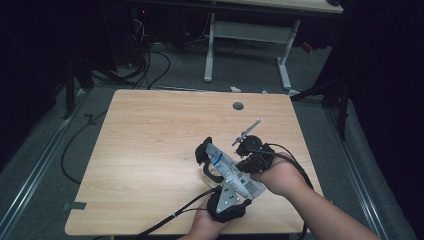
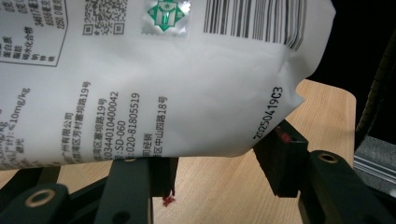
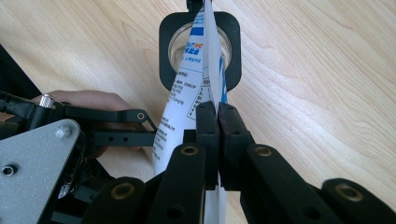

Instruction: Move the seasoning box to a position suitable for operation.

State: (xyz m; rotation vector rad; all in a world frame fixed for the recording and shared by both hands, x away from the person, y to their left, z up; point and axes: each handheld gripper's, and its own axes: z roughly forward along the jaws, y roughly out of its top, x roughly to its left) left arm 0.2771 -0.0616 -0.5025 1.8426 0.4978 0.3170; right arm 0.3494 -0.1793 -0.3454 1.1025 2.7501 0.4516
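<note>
Packet (image 1: 232,171) lengthwise toward far-left

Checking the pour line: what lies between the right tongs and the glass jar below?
Only the white packet, pinched in the right tongs, hanging over the jar, per the right gripper view.

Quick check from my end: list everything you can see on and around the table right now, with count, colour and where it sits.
Packet: one, white with blue and black print, held above the table's near right part.
Glass container in black square holder: one, clear and black, on the table under the packet's far end.
Table: one, light wood, centre.
Second table: one, white frame, background.
Cables: several, black, on the grey floor.
Left gripper: one, black, jaws apart around the packet.
Right gripper: one, black, shut on the packet's edge.
</note>
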